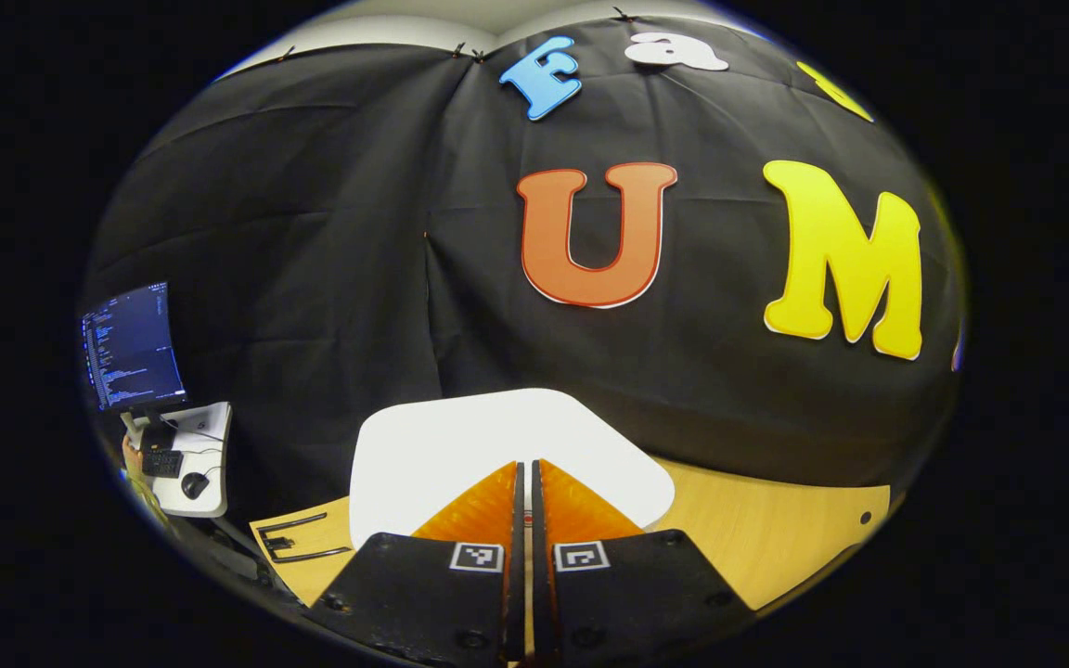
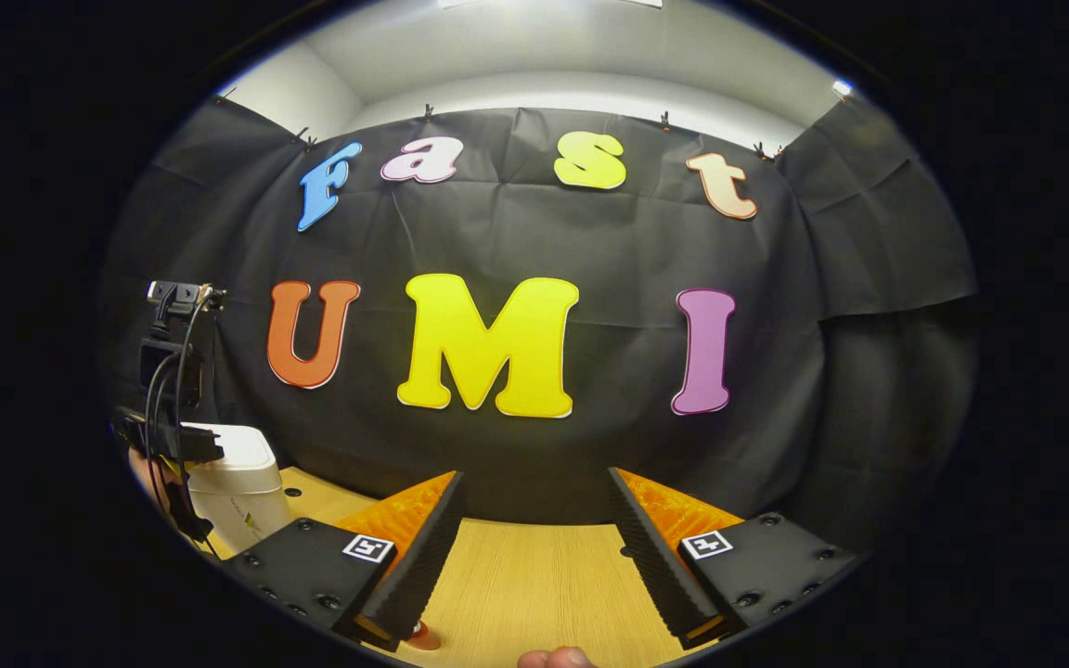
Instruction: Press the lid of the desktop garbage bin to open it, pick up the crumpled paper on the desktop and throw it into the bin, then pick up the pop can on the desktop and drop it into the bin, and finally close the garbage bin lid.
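Note:
The white bin lid (image 1: 432, 455) lies right under my left gripper (image 1: 527, 467), whose fingers are shut with nothing between them. Their tips point at the lid's middle; I cannot tell whether they touch it. In the right gripper view the white bin (image 2: 233, 487) stands at the far left of the wooden table (image 2: 534, 575) with its lid down. The black housing and cables (image 2: 168, 390) of the left gripper hang above it. My right gripper (image 2: 534, 487) is open over bare tabletop. A small red thing (image 2: 421, 636) peeks out under its left finger.
A monitor (image 1: 131, 345) and a small white desk (image 1: 191, 459) with keyboard and mouse stand beyond the table's left end. The black cloth wall runs close behind the table. A fingertip (image 2: 555, 658) shows at the bottom edge of the right gripper view.

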A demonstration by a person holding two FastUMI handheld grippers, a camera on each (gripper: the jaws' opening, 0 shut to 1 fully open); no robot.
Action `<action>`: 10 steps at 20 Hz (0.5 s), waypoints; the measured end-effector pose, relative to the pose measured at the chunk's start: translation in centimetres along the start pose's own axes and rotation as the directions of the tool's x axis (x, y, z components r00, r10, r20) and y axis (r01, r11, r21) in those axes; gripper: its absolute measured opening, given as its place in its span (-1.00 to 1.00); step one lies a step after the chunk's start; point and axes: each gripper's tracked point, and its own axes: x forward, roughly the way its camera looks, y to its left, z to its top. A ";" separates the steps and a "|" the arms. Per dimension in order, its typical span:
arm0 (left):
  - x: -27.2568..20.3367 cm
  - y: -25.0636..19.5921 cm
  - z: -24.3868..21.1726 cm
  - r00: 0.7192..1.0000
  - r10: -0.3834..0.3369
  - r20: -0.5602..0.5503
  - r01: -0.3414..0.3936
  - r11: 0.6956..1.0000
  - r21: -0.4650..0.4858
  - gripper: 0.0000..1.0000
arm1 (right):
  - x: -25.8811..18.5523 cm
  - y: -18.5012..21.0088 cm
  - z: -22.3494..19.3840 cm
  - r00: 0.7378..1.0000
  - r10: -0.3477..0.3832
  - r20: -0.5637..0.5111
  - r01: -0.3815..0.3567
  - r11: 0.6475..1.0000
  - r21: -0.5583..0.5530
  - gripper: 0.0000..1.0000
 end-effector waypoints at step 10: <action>0.7 -0.1 -2.0 1.000 0.019 -0.021 -0.017 0.998 0.066 -0.88 | -0.2 0.2 -0.5 1.000 0.004 -0.007 -0.004 1.000 0.007 0.89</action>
